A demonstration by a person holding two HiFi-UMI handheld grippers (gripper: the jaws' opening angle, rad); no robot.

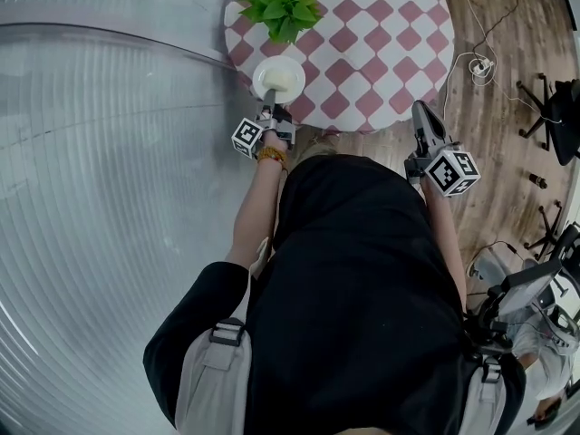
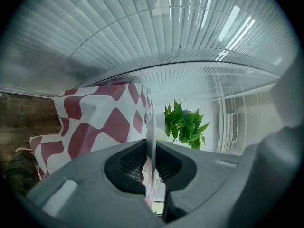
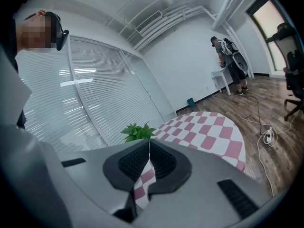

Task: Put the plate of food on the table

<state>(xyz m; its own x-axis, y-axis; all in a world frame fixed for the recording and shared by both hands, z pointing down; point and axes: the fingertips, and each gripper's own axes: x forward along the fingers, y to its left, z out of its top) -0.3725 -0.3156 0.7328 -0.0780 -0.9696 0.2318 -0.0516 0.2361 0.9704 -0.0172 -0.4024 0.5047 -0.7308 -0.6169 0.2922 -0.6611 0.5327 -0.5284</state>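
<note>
The plate (image 1: pixel 278 78) is small, round and white, with a pale, creamy mound of food (image 1: pixel 282 82) on it, and it sits over the near left edge of the round table (image 1: pixel 381 43); whether it rests on the red-and-white checked cloth (image 1: pixel 349 9) cannot be told. The left gripper (image 1: pixel 270 109) is clamped on the plate's near rim, seen as a thin white edge between its pads. A leafy green plant (image 1: pixel 279 5) stands at the table's far left edge, and the right gripper (image 1: pixel 420 109) hangs off the near right edge, jaws together on nothing.

Glossy white plate (image 1: pixel 295 69); a smooth, red-and-white checked cloth tablecloth (image 1: pixel 381 53); a matt, grainy wood-plank floor (image 1: pixel 494 143).
</note>
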